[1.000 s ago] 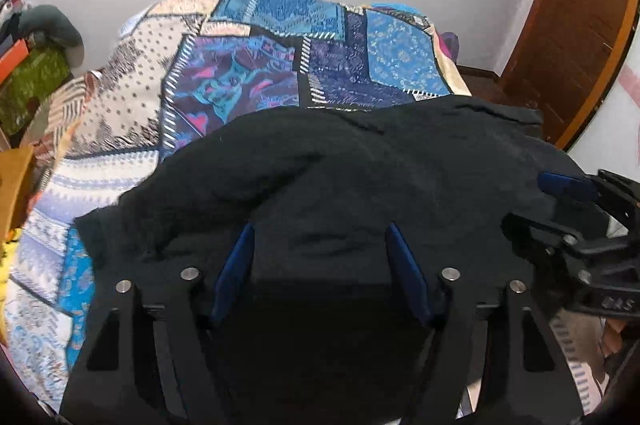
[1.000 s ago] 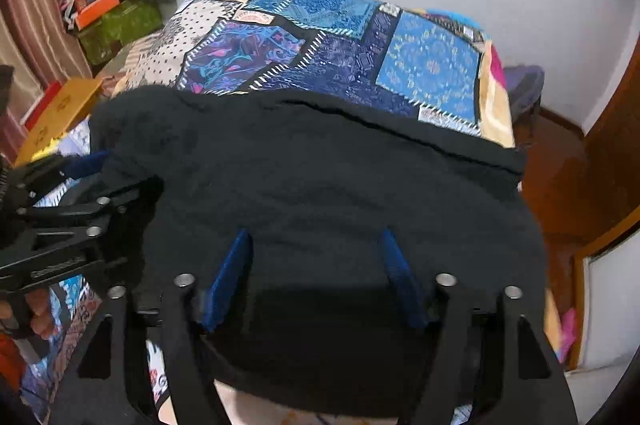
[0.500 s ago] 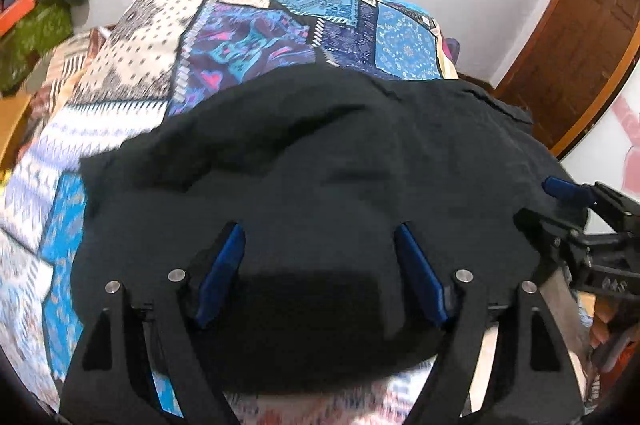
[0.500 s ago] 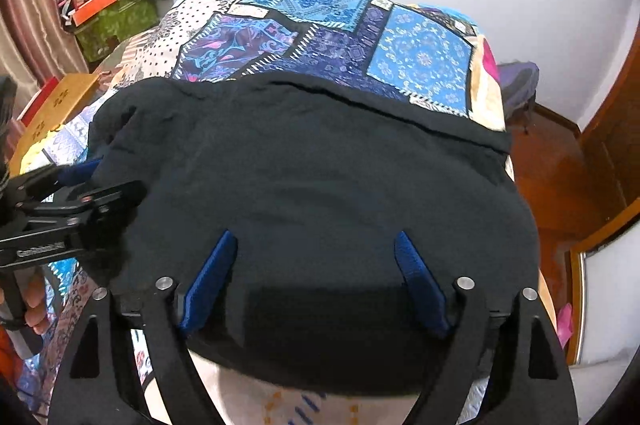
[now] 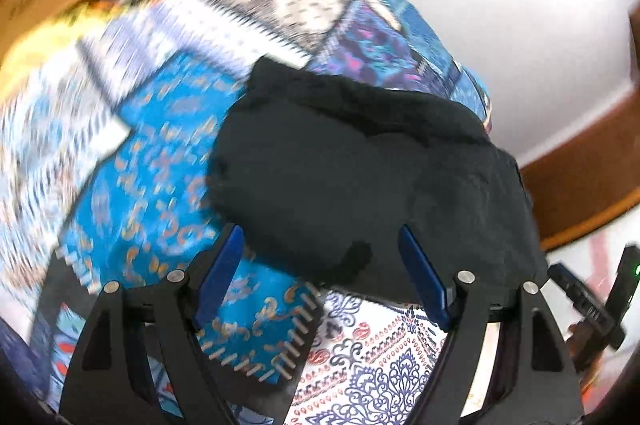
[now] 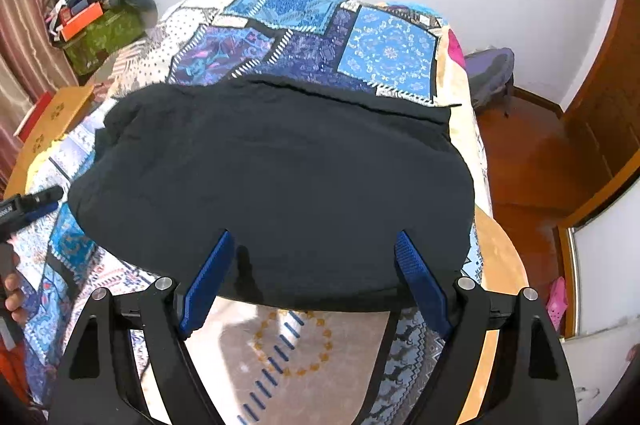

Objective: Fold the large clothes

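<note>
The black garment (image 6: 272, 185) lies folded into a broad, rounded slab on the patchwork quilt (image 6: 388, 53) that covers the bed. Its near edge sits close to the foot of the bed, and its far edge carries a straight folded seam running across the quilt. In the left wrist view the garment (image 5: 352, 165) appears tilted, with its left corner over a turquoise patch of the quilt (image 5: 160, 161).

The right gripper (image 6: 314, 277) points steeply down at the near edge of the garment. Its jaws stand wide apart. The blue pads (image 6: 416, 281) frame the cloth edge but do not press on it; nothing is held.

The left gripper (image 5: 320, 277) is rolled over to one side and aimed at the garment's left near corner. Its jaws also stand wide, with the blue pads (image 5: 218, 273) clear of the cloth; nothing is held. The view is smeared by motion. The right gripper shows at that view's right edge (image 5: 592, 305).

Compared with one second ago: both pairs of jaws were narrower and set over the cloth; both are now wider. The left gripper has swung well to the left and rolled, so the bed stands slanted in its view. The right gripper has drawn back a little, exposing more quilt below the garment. The garment's shape is unchanged.
</note>
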The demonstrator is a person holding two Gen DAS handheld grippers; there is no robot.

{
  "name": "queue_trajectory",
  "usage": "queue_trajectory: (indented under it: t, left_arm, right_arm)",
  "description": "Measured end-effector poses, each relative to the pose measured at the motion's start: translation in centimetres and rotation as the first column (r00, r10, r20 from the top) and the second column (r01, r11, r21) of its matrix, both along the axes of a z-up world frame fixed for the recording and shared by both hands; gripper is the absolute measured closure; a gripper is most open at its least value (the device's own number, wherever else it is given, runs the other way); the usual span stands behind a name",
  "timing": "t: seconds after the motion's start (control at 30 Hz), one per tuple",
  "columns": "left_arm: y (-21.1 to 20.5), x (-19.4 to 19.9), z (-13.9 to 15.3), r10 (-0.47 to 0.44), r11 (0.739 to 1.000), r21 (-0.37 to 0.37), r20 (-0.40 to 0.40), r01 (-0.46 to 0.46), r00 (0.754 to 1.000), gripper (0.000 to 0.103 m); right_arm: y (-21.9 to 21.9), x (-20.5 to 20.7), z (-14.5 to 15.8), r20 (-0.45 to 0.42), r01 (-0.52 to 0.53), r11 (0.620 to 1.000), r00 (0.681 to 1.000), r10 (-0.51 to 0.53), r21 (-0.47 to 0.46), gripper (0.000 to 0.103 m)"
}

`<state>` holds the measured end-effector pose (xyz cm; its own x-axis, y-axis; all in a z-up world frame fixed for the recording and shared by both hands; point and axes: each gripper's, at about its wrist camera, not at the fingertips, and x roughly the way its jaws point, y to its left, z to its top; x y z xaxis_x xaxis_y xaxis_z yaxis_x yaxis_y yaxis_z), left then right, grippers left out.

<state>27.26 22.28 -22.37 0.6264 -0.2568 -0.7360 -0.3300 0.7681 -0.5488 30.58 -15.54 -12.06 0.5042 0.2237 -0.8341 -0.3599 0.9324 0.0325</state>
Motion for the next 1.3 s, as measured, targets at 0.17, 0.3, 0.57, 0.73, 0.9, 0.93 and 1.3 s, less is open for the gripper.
queue_trajectory:
  t: [0.17, 0.3, 0.57, 0.73, 0.9, 0.93, 1.3]
  left_arm:
    - [1.4, -0.2, -4.2, 0.04, 0.962, -0.27, -0.018, -0.044, 0.999, 0.024]
    - [1.3, 0.6, -7.1, 0.062, 0.9, -0.43, -0.034, -0.07, 0.998, 0.024]
    - [2.0, 3.6, -10.5, 0.184, 0.793, -0.583, -0.045, -0.175, 0.982, 0.02]
    - [0.9, 5.3, -8.1, 0.196, 0.907, -0.37, -0.048, -0.2, 0.979, 0.048]
    - [-1.5, 4.6, -2.3, 0.171, 0.983, -0.073, 0.025, -0.169, 0.985, 0.071]
    - [-1.8, 4.2, -1.2, 0.169, 0.985, -0.031, 0.043, -0.168, 0.985, 0.073]
    - [-5.6, -1.7, 13.6, -0.002, 0.848, 0.504, 0.314, -0.165, 0.949, 0.077]
  right_arm:
    - [1.0, -0.2, 0.5, 0.033, -0.009, 1.0, 0.999, 0.009, -0.003, 0.022]
    - [2.1, 0.0, -0.4, 0.027, -0.028, 0.999, 0.999, 0.029, -0.037, 0.022]
    - [3.0, 0.5, -2.3, -0.007, -0.046, 0.996, 0.999, 0.046, -0.074, 0.022]
    - [3.1, 0.7, -2.1, -0.031, -0.036, 0.997, 0.999, 0.034, -0.061, 0.022]
    - [3.5, -0.1, -1.0, -0.057, -0.033, 0.999, 0.998, 0.033, -0.014, 0.022]
    - [3.7, -0.3, -0.7, -0.056, -0.037, 0.999, 0.998, 0.036, -0.006, 0.022]
    - [11.4, -3.4, 1.4, -0.062, -0.179, 0.979, 0.981, 0.186, 0.098, 0.022]
